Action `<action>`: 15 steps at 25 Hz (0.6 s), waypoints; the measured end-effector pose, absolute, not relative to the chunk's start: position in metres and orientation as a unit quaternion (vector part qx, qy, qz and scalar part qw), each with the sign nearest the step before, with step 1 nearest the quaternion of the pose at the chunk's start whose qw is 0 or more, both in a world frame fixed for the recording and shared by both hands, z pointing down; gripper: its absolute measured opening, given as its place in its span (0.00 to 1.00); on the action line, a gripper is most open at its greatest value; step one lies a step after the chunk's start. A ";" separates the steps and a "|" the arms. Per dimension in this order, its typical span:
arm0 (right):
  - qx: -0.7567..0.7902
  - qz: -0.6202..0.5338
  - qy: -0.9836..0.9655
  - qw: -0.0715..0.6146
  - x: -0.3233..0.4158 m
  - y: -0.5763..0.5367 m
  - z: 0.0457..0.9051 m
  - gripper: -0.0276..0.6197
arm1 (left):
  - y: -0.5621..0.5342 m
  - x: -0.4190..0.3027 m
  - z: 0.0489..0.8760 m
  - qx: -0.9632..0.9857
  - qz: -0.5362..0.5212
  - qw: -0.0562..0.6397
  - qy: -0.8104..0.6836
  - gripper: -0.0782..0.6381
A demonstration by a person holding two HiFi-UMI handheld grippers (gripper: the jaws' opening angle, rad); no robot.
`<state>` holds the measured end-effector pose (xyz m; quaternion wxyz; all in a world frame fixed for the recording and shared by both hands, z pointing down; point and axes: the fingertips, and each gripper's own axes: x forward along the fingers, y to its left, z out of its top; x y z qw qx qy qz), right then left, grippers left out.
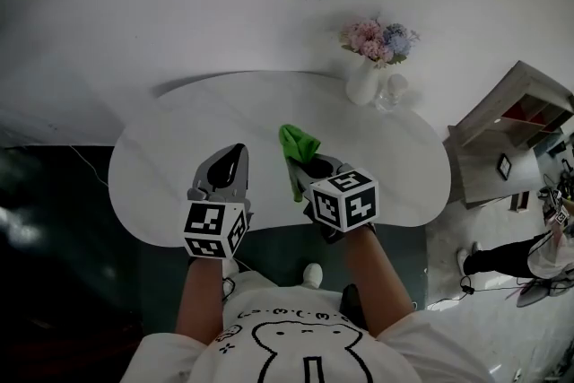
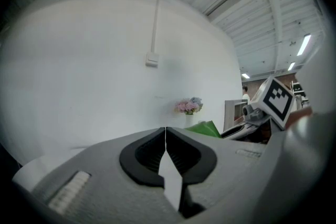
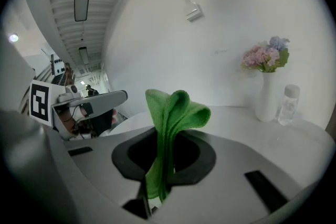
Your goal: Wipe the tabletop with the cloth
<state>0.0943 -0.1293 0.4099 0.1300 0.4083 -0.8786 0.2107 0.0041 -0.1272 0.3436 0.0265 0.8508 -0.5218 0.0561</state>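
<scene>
A green cloth (image 1: pixel 297 151) is pinched in my right gripper (image 1: pixel 309 168), held above the near middle of the white oval tabletop (image 1: pixel 197 126). In the right gripper view the cloth (image 3: pixel 169 128) stands folded up out of the shut jaws of the right gripper (image 3: pixel 157 176). My left gripper (image 1: pixel 231 159) hovers over the table's near edge, a little left of the cloth, with nothing in it. Its jaws (image 2: pixel 166 140) are pressed together in the left gripper view, where the cloth (image 2: pixel 203 128) shows as a green corner to the right.
A white vase of pink and blue flowers (image 1: pixel 369 58) and a small clear bottle (image 1: pixel 391 91) stand at the table's far right edge. A shelf unit (image 1: pixel 516 126) sits right of the table. Another person's legs (image 1: pixel 502 257) show at the far right.
</scene>
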 end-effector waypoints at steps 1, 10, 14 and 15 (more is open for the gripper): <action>0.414 0.212 -0.876 0.131 0.105 -0.129 0.412 0.11 | -0.127 0.011 0.344 0.852 0.056 0.026 -0.519 0.13; 0.483 0.241 -0.832 0.125 0.208 -0.123 0.440 0.11 | -0.127 0.070 0.356 0.868 0.062 0.029 -0.492 0.13; 0.520 0.255 -0.806 0.125 0.255 -0.117 0.454 0.11 | -0.126 0.096 0.361 0.876 0.063 0.032 -0.477 0.13; 0.529 0.256 -0.799 0.128 0.267 -0.115 0.457 0.11 | -0.126 0.102 0.363 0.878 0.064 0.033 -0.472 0.13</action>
